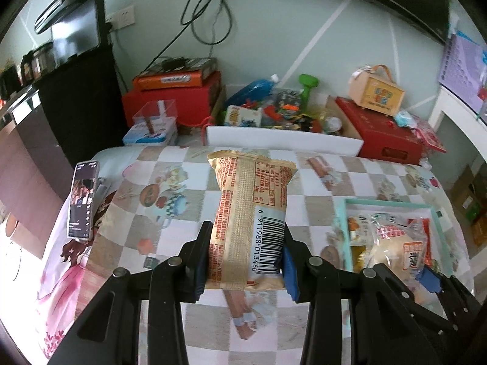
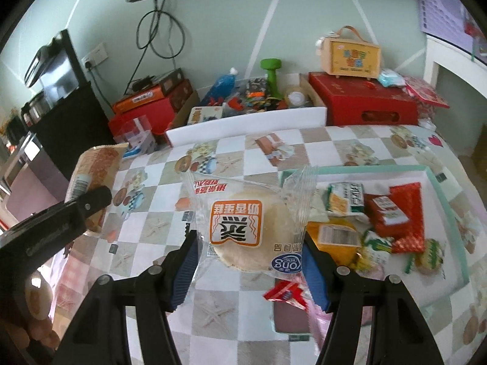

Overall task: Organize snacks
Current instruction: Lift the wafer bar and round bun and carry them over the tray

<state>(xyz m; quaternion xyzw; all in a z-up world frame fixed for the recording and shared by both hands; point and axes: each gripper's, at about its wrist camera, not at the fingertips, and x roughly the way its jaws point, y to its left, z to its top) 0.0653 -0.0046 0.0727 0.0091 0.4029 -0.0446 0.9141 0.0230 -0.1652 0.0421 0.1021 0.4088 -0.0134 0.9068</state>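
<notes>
left gripper (image 1: 245,261) clamped on gold snack packet (image 1: 251,213) | right gripper (image 2: 248,261) clamped on clear-wrapped cake (image 2: 243,225)

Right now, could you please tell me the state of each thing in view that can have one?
Left gripper: shut on the gold snack packet, held above the table.
Right gripper: shut on the clear cake packet, sealed.
Teal tray: open-topped, holding several snack packets.
Phone: propped upright, screen on.

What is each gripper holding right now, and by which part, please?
The left gripper clamps the gold snack packet by its lower, barcode end. The right gripper clamps the clear-wrapped round cake across its sides.
</notes>
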